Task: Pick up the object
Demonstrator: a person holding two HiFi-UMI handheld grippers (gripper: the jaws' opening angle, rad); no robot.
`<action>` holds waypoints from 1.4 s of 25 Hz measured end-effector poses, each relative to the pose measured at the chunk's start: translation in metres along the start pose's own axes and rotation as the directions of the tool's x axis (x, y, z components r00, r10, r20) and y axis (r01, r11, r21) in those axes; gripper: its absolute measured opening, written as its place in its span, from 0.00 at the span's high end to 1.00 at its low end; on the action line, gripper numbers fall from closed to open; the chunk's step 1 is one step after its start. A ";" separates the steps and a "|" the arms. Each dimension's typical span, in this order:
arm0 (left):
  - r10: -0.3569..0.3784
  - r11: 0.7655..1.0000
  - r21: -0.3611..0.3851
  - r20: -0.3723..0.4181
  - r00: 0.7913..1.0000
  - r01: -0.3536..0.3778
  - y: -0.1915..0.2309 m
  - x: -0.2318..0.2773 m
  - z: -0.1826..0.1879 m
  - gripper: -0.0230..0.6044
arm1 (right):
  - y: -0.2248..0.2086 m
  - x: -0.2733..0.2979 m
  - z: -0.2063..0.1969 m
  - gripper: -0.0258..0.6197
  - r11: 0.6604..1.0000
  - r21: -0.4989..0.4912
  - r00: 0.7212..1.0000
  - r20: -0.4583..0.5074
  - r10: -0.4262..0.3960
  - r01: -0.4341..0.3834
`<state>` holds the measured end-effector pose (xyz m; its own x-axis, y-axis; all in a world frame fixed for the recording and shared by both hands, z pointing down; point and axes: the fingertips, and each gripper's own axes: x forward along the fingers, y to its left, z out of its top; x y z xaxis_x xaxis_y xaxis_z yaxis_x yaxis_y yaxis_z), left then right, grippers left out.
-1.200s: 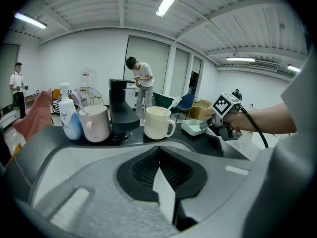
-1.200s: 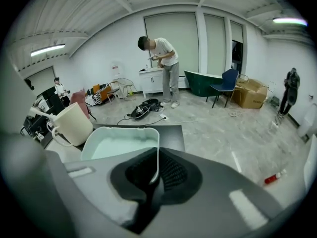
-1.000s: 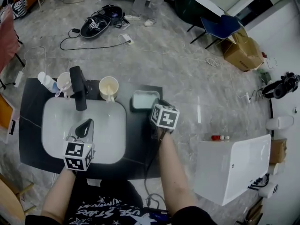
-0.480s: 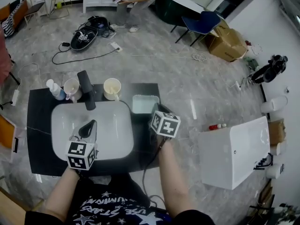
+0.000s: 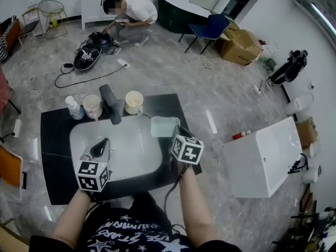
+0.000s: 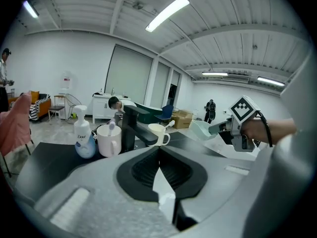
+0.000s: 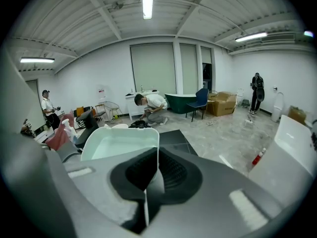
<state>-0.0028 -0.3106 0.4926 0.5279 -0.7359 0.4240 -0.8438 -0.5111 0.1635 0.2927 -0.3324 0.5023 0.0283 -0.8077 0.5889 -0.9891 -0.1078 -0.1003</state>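
Tools, two of them, sat nearest the camera. The left tool [image 6: 158, 150] had its jaws together with nothing between them and hung over the white basin [image 5: 131, 148]. The right tool [image 7: 157, 152] was clamped on the near rim of the one pale green tray [image 7: 118, 147]. The left gripper view showed that tray held up, apparently clear of the black counter [image 5: 56, 140], between the basin's right edge and the counter's right end.

My worry was the grip. It took only one thin wall, so the tray hung out beyond the jaws. A quick swing or a roll of the wrist could let it pivot or slip free and drop onto the counter. A sweep to the left could also clip the cream mug [image 5: 134, 102], which stood near.

Behind the basin stood one black tap [image 5: 111, 105] between two mugs, the cream one and a white mug [image 5: 92, 107]. One pump bottle [image 5: 74, 108] stood just beside the white mug.

Farther off, one person [image 5: 131, 10] crouched on the floor, and a second person [image 7: 48, 108] stood by the far wall.
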 end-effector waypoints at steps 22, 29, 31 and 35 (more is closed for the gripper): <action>-0.149 0.986 0.068 -0.019 0.989 0.150 0.052 -0.134 -0.071 0.95 | 0.116 -0.148 -0.133 0.95 0.979 0.168 0.991 0.050 -0.122 0.112; -0.184 0.979 0.078 -0.052 0.982 0.187 0.039 -0.152 -0.085 0.95 | 0.121 -0.182 -0.160 0.95 0.974 0.179 0.988 0.035 -0.147 0.139; -0.194 0.976 0.084 -0.058 0.979 0.199 0.032 -0.153 -0.089 0.95 | 0.120 -0.188 -0.166 0.95 0.972 0.183 0.988 0.034 -0.153 0.144; -0.205 0.973 0.093 -0.067 0.976 0.211 0.019 -0.157 -0.097 0.95 | 0.119 -0.199 -0.177 0.95 0.973 0.180 0.989 0.028 -0.148 0.141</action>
<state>-0.1105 -0.1616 0.5153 0.6819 -0.5841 0.4403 -0.7011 -0.6936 0.1656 0.1437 -0.0821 0.5149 0.1789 -0.7989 0.5743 -0.9329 -0.3232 -0.1590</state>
